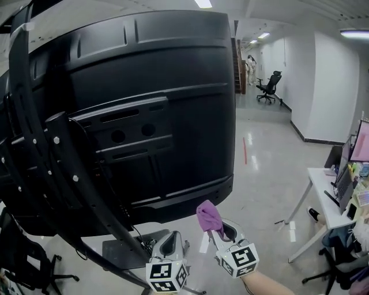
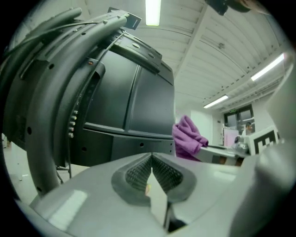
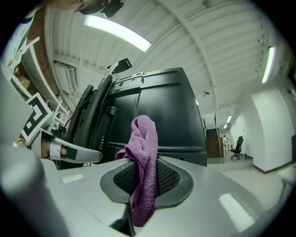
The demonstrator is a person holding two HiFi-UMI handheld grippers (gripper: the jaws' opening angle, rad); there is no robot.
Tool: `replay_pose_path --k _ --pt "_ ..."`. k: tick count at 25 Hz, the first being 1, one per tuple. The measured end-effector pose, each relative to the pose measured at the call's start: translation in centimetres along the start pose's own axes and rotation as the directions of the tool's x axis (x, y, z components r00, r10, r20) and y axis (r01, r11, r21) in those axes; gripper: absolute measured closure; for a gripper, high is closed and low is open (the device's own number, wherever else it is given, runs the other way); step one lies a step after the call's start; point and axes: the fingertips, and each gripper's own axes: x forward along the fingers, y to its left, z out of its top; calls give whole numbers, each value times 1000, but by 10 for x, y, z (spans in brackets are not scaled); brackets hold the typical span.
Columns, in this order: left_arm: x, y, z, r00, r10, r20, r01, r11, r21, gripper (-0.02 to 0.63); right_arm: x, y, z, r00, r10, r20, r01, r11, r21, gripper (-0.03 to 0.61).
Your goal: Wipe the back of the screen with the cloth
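The right gripper (image 3: 141, 179) pinches the purple cloth (image 3: 144, 139) in its jaws, just under the lower edge of the screen (image 1: 144, 103) — the black back panel rises up and ahead of it. The left gripper (image 2: 151, 173) is beside it, jaws together and empty.

Office floor, open-plan; could double as a test lab. Ceiling strip lights (image 1: 203, 3) overhead, white walls, pale glossy floor (image 1: 265, 178) marked with a red tape line (image 1: 249, 151). Black swivel chair (image 1: 269, 86) stands far down the corridor. White desk (image 1: 322, 193) at right carries a lit monitor (image 1: 363, 141) and clutter. Large black screen (image 1: 144, 98) on a metal stand (image 1: 46, 155) fills the foreground
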Motion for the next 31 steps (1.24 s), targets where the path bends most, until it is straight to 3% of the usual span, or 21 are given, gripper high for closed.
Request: replay_pose_path --k 3,7,31 --pt "-19 1 -10 999 10 33 -10 1000 -5 606 -19 11 -23 1000 3 -28 -1 998 67 517" --pt "-32 4 -26 999 34 12 -34 999 -1 606 -32 16 -31 999 -2 -36 6 992 127 521" --pt "-51 -11 -20 999 41 10 -41 999 -14 606 -60 33 -16 999 27 -24 -25 997 69 522"
